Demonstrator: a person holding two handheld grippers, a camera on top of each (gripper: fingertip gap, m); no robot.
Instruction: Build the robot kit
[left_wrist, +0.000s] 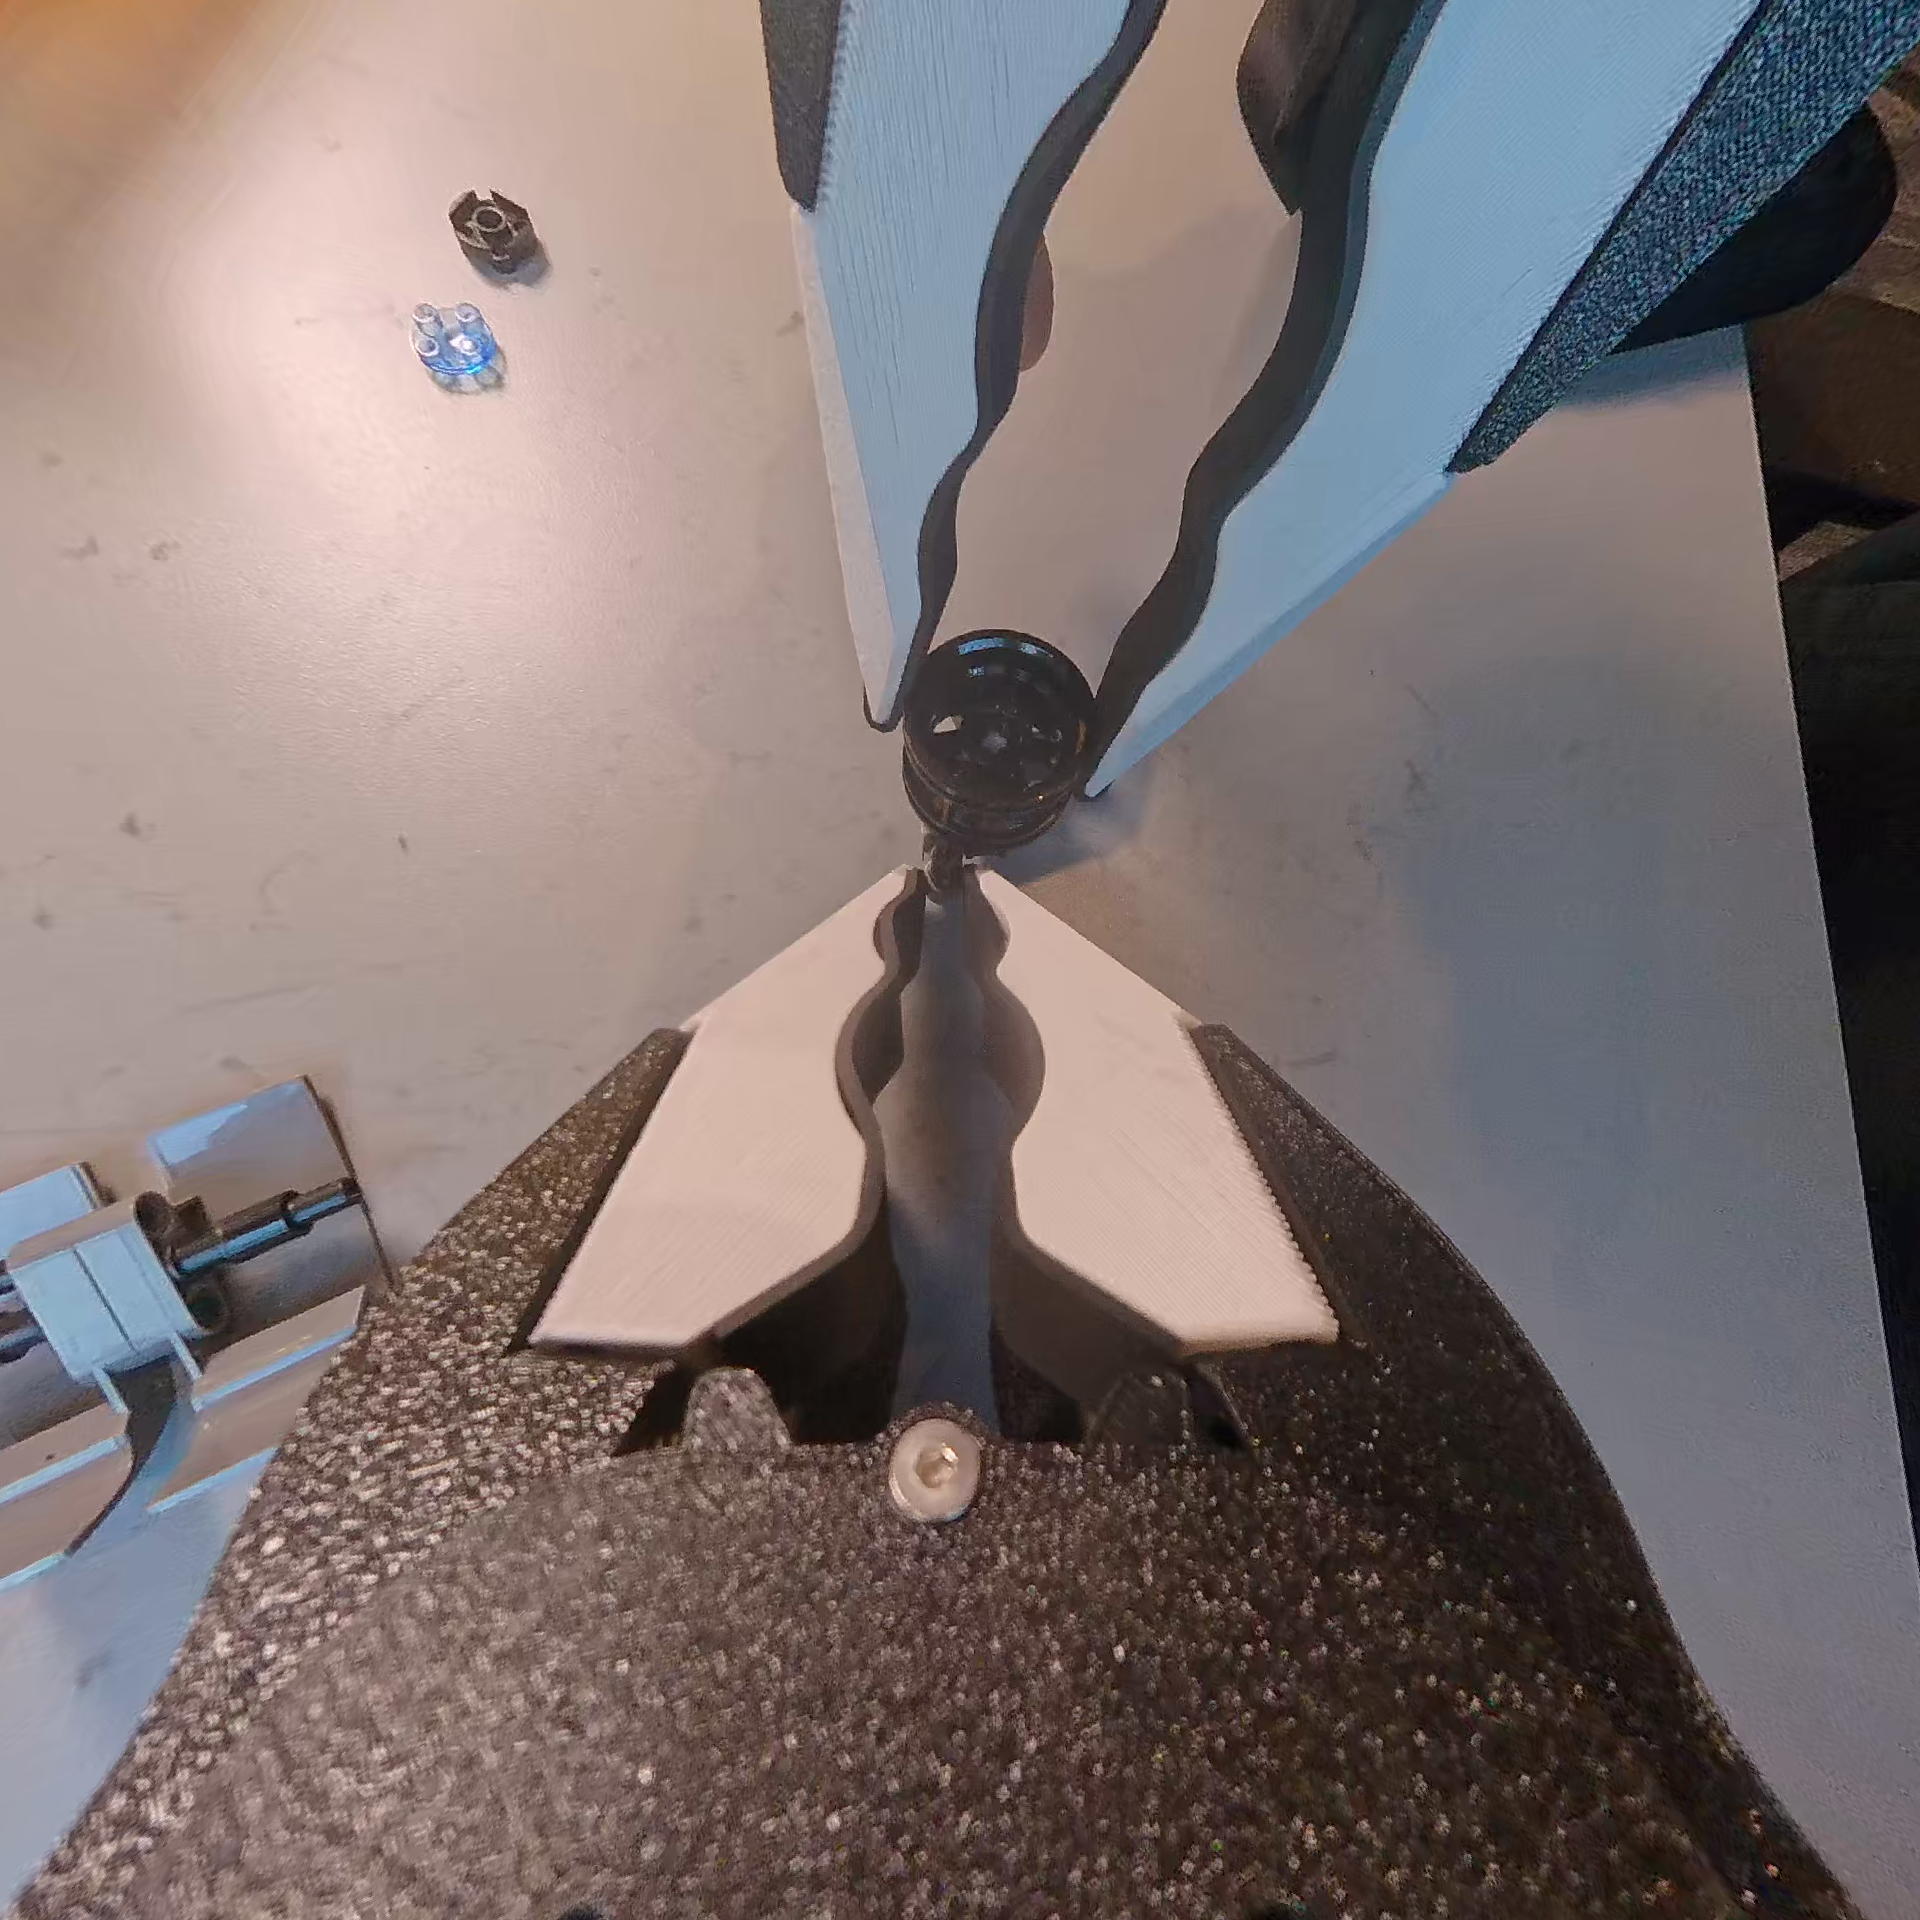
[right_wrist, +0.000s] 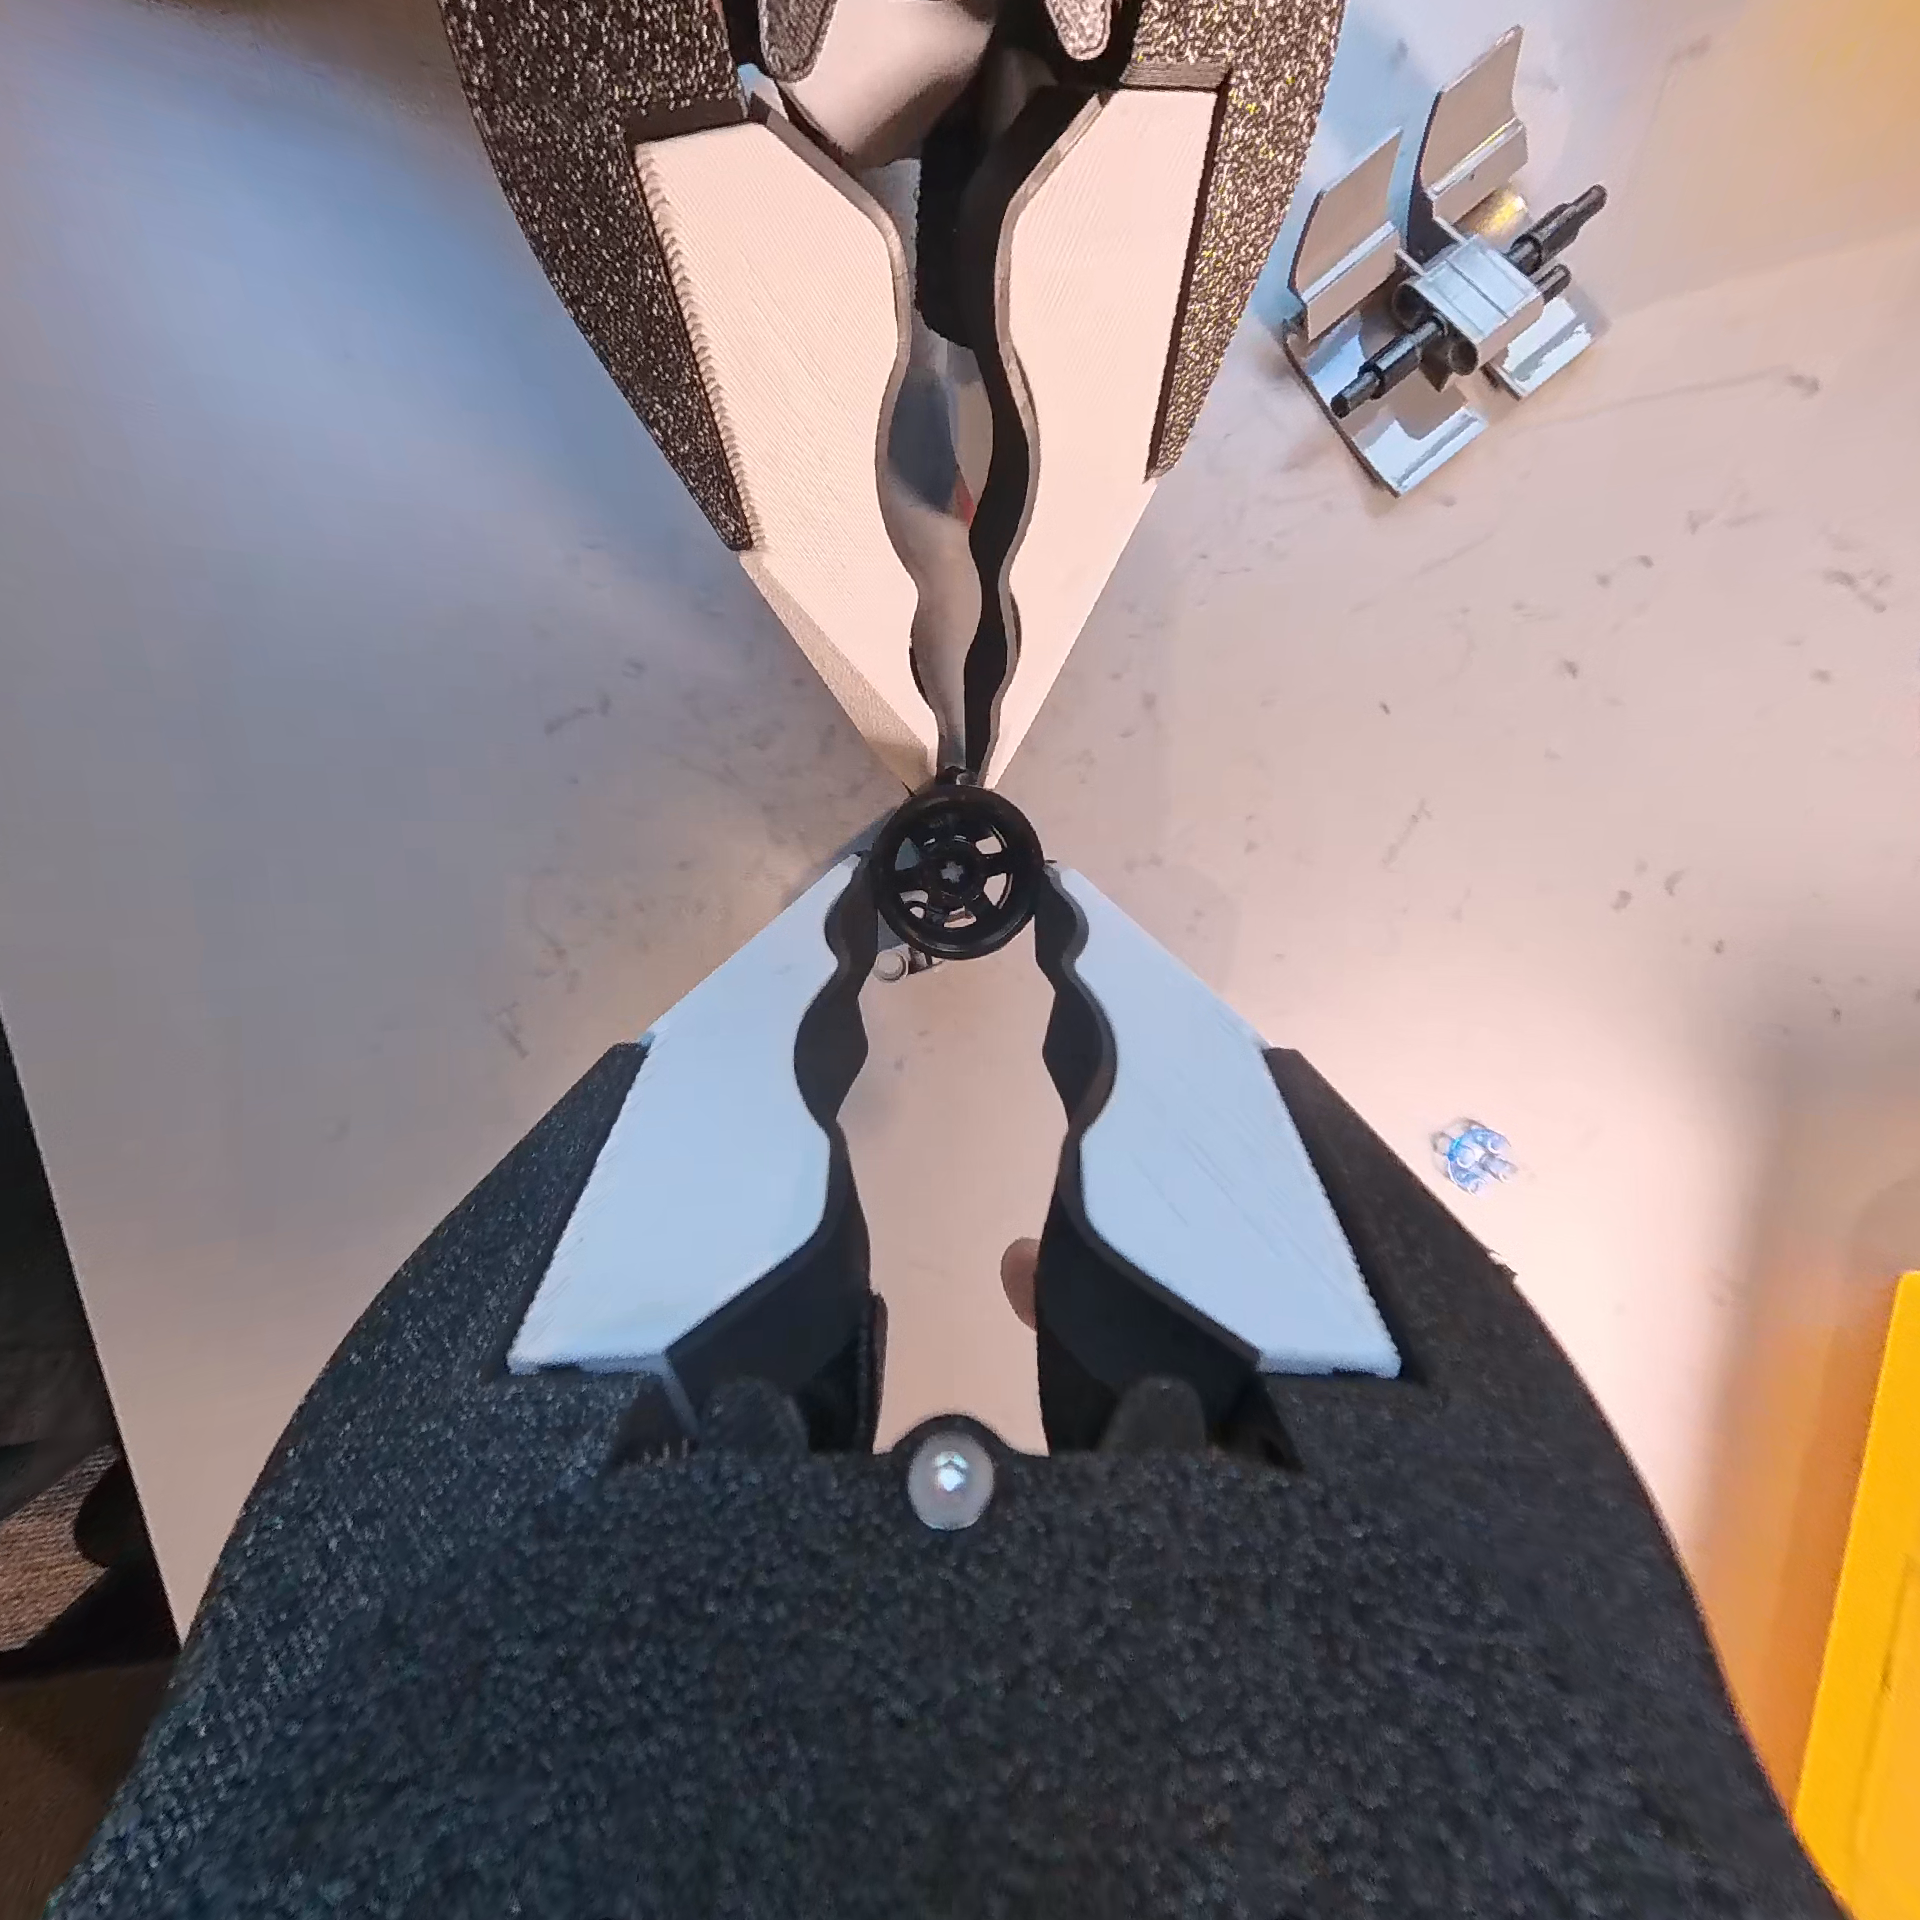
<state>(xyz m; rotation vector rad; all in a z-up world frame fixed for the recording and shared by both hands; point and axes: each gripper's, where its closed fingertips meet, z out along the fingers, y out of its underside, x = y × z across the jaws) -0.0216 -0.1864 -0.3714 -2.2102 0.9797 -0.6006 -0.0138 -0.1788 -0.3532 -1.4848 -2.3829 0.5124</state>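
Gripping black wheel between right tool tips; left tool clenched on its axle.

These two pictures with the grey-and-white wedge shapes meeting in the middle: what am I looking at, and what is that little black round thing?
No robot arm here: a person holds a two-fingered hand tool in each hand, and each tool carries a camera looking along its jaws. One picture is from the left gripper, the other from the right gripper; each also shows the other tool facing it.

The right tool's jaws clamp a small black spoked plastic wheel. The left tool's jaws are pinched shut on a thin black pin that pokes out of the wheel's far side.

On the pale tabletop lie a clear blue round studded plate, a small black round piece and a grey brick assembly with black pins. A yellow object stands at the edge.
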